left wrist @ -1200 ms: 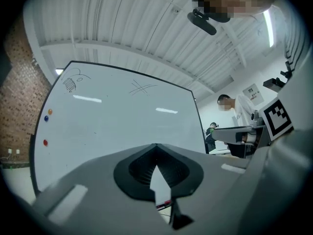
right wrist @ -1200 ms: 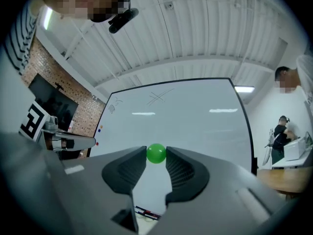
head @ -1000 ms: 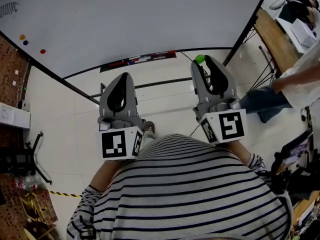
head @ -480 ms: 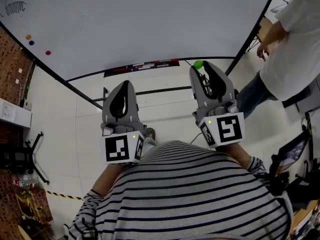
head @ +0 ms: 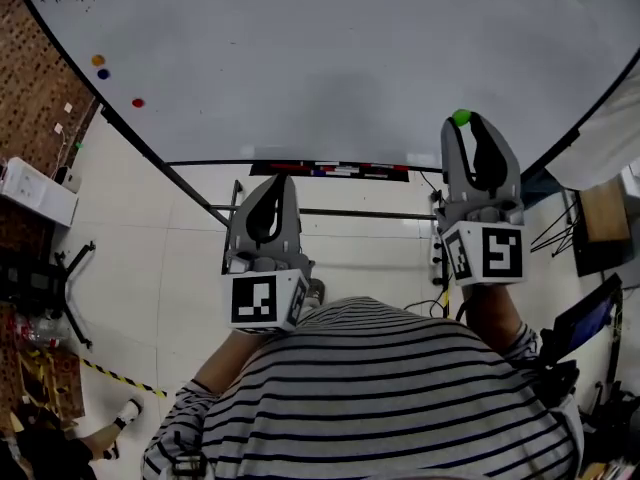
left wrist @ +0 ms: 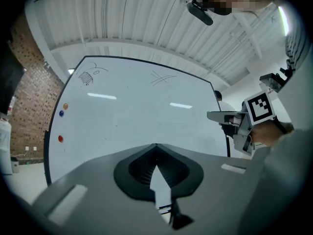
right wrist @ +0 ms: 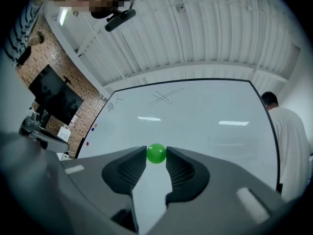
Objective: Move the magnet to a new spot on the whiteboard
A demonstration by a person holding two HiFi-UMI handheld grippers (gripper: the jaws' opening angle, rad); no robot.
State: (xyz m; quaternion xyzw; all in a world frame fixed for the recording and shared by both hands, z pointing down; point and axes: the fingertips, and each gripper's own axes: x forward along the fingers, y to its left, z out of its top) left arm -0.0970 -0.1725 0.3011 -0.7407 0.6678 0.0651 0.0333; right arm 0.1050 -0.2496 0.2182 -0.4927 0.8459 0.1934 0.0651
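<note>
A round green magnet (right wrist: 156, 153) is pinched between the tips of my right gripper (right wrist: 156, 154), in front of the whiteboard (right wrist: 195, 126) and apart from it. In the head view the green magnet (head: 461, 118) shows at the tip of the right gripper (head: 463, 120), near the whiteboard's (head: 330, 58) lower right part. My left gripper (head: 271, 182) hangs lower, below the board's bottom edge, its jaws shut with nothing in them. Seen from the left gripper view, those jaws (left wrist: 155, 146) meet at their tips and the right gripper's body (left wrist: 234, 124) stands to the right.
Orange (head: 98, 60), blue (head: 103, 73) and red (head: 138, 102) magnets sit at the board's left edge. A pen tray (head: 330, 170) runs along the bottom rail. A brick wall (head: 40, 98) is at left. A person in a white shirt (right wrist: 288, 146) stands right of the board.
Both grippers have risen toward the board, the right one further up and right with the green magnet still in it. The person at right has shifted almost out of the head view.
</note>
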